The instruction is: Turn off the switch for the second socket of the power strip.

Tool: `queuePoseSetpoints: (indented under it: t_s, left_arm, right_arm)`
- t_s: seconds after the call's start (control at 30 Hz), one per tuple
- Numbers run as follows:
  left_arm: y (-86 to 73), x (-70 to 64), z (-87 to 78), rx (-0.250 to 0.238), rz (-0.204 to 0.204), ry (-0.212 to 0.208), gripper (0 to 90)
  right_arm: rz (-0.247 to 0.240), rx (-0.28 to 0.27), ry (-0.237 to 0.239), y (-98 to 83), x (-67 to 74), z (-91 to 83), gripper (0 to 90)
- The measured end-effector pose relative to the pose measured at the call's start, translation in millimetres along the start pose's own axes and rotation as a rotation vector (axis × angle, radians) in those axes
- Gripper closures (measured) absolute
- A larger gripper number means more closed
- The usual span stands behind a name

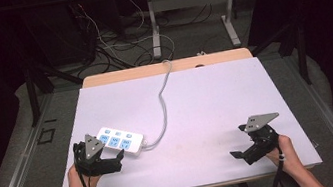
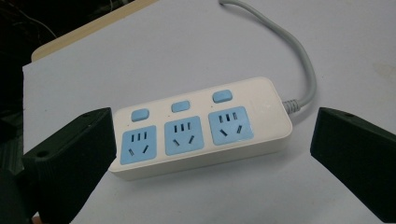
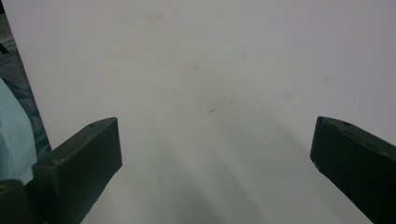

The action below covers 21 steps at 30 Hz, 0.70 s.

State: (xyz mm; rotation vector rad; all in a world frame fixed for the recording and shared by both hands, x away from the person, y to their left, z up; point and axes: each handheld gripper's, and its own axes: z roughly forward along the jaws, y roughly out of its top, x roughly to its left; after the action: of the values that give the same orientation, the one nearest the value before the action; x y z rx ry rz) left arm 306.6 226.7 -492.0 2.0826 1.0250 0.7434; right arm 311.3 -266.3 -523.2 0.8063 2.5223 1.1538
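Note:
A white power strip (image 1: 121, 141) (image 2: 201, 133) with three blue sockets and three blue switches lies flat on the left part of the white table top (image 1: 206, 102). Its grey cable (image 1: 163, 104) (image 2: 303, 70) runs from its right end toward the far edge. My left gripper (image 1: 114, 161) (image 2: 212, 154) is open just in front of the strip, its jaws wide on either side of it and apart from it. At the front right, my right gripper (image 1: 244, 149) (image 3: 215, 158) is open over bare table with nothing between its jaws.
The table top rests on a wooden board (image 1: 165, 67) that shows at its far edge. Beyond it are a metal desk frame (image 1: 193, 18) and tangled cables on the floor (image 1: 111, 46). Dark curtains close both sides.

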Motion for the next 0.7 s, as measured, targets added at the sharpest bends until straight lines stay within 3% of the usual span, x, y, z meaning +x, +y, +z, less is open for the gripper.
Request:
queuePoseSetpoints:
  t_s: [0.33, 0.7]
  left_arm:
    - [8.1, 11.8, 12.1, -0.015, -0.037, -0.006, 0.1]
    - [14.1, 24.0, 24.5, -0.003, -0.044, 0.003, 0.1]
  right_arm:
    - [0.002, 0.009, 0.006, 0.2, -0.3, 0.3, 1.8]
    - [0.000, 0.017, 0.008, 0.5, -0.7, 0.7, 1.8]
